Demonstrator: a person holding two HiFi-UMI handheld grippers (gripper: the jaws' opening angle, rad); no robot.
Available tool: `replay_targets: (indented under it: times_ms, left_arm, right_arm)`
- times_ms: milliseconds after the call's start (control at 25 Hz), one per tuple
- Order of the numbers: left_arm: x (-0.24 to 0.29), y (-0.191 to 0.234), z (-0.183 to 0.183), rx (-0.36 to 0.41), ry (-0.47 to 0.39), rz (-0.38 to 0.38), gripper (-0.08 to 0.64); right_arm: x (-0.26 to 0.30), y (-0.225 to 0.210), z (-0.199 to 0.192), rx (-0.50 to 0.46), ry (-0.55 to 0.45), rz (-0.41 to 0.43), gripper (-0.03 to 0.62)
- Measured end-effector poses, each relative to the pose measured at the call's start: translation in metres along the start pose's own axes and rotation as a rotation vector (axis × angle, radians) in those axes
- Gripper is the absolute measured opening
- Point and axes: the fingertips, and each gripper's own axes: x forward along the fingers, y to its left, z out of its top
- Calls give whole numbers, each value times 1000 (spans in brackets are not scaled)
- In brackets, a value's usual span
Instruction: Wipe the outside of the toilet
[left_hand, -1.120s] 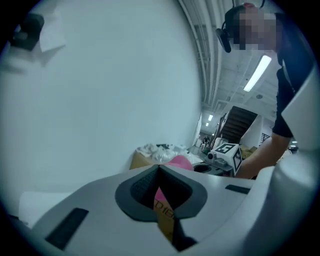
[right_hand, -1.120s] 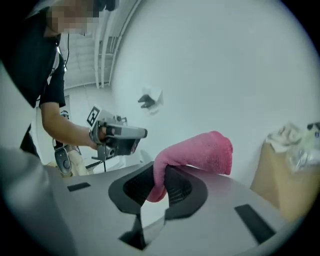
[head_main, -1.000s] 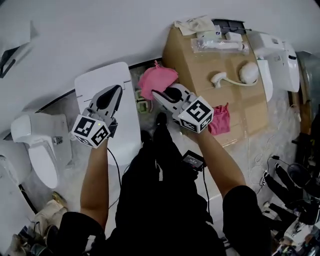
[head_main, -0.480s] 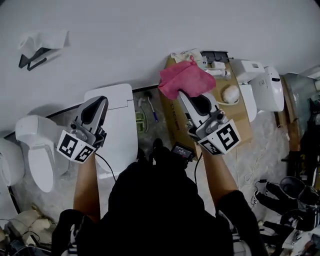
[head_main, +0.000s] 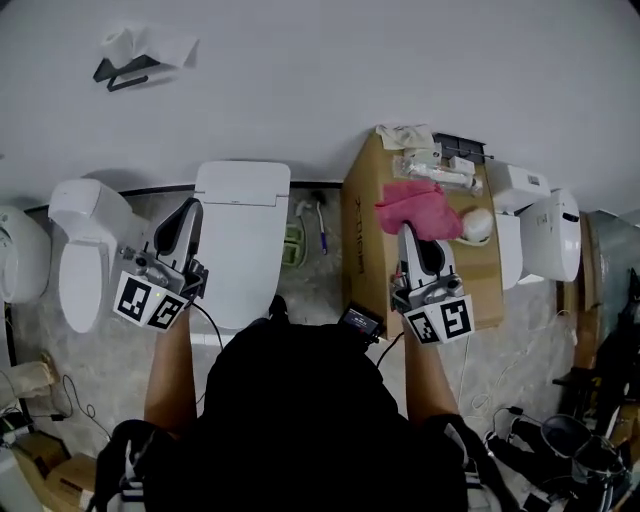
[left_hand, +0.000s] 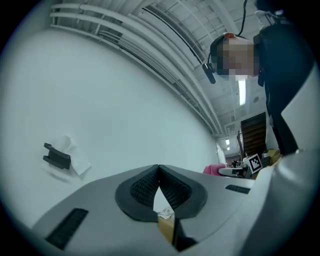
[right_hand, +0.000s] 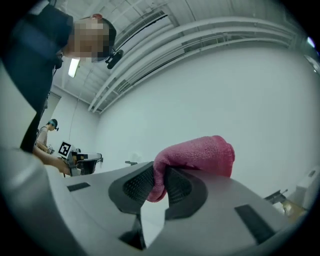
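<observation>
Standing against wall, lid down, white toilet (head_main: 240, 235) is sitting left of cardboard box (head_main: 365, 240). Right gripper (head_main: 413, 230) is clamping pink cloth (head_main: 418, 205), now hanging lower over box than before. Left gripper (head_main: 190, 208), jaws pressed together, empty, is hovering at toilet's left edge.

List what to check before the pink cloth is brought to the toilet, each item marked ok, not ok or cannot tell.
1. Cloth held: the right gripper is shut on the pink cloth. Ok.
2. Left gripper free: its jaws are together with nothing between them. Ok.
3. Toilet lid down: it is closed. Ok.
4. Cloth at the toilet: it hangs over the cardboard box beside the toilet, not touching it. Not ok.
5. Cloth damp enough to wipe: cannot tell.
</observation>
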Motion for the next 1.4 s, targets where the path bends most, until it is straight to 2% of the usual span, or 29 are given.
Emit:
replay_targets:
  times_ms: [80, 160, 240, 400, 560, 720, 800, 880, 1000, 1200, 1320, 1400]
  left_arm:
    - [-14, -16, 2, 24, 11, 16, 15]
    - [-26, -35, 0, 33, 22, 27, 15]
    - [-38, -56, -8, 9, 31, 33, 15]
    - [-63, -118, -23, -29, 42, -18, 14]
    - [-88, -170, -32, -9, 95, -34, 15]
    - [-121, -202, -43, 3, 157, -8, 15]
    - [-135, -212, -47, 15, 192, -15, 15]
    - [-145, -222, -49, 41, 227, -60, 15]
    - [-167, -227, -44, 53, 224, -103, 15]
    - [-210, -215, -37, 46, 165, -64, 15]
    - [-256, -205, -29, 75, 153, -55, 15]
    - [-294, -192, -27, 65, 149, -39, 15]
  right_arm:
    - [-25, -3, -10, 34, 11, 5, 71]
    - [-46, -1, -12, 23, 18, 34, 71]
    - [-66, 3, -11, 0, 22, 68, 71]
    - [-109, 18, -13, -9, 25, 138, 71]
    - [-150, 41, -19, 2, 26, 204, 71]
    - [-181, 68, -31, 22, 35, 250, 71]
    - [-191, 77, -36, 49, 48, 244, 71]
    - [-199, 89, -39, 65, 57, 232, 71]
    - [-208, 116, -38, 52, 65, 237, 71]
    - [-219, 168, -34, -1, 80, 229, 71]
    - [-221, 214, -37, -16, 93, 206, 71]
    - [-221, 251, -39, -23, 92, 195, 71]
